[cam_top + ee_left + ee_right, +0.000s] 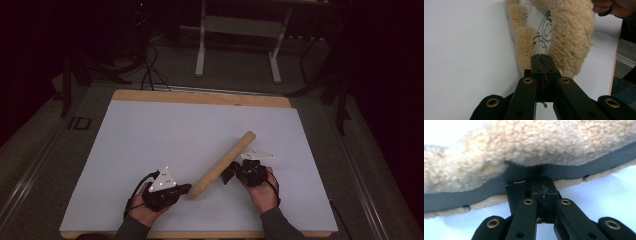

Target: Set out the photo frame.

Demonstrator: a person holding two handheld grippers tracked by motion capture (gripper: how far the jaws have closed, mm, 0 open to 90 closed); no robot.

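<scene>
A rolled fleece cloth (223, 165), tan and woolly, is shown lying slantwise on the white sheet (150, 145) that covers the table (200, 97), its near end toward the person's left and its far end toward the back right. In the high view, the left hand-held gripper (181, 189) is seen just beside the roll's near end, and the right hand-held gripper (229, 173) is seen against the roll's middle, on the person's side of it. In the left gripper view, the jaws of the left hand-held gripper (541, 58) are seen clenched, pad against pad, with a thin edge of the fleece cloth (571, 37) apparently pinched at the tips; a white inner face printed with a line-drawn cartoon (544, 30) is visible inside the open end of the roll. In the right gripper view, the jaws of the right hand-held gripper (543, 188) are likewise clenched, at the grey inner layer (524, 173) that lies between the woolly upper fold (536, 142) and a lower fleece edge; whether that layer is actually gripped cannot be told.
</scene>
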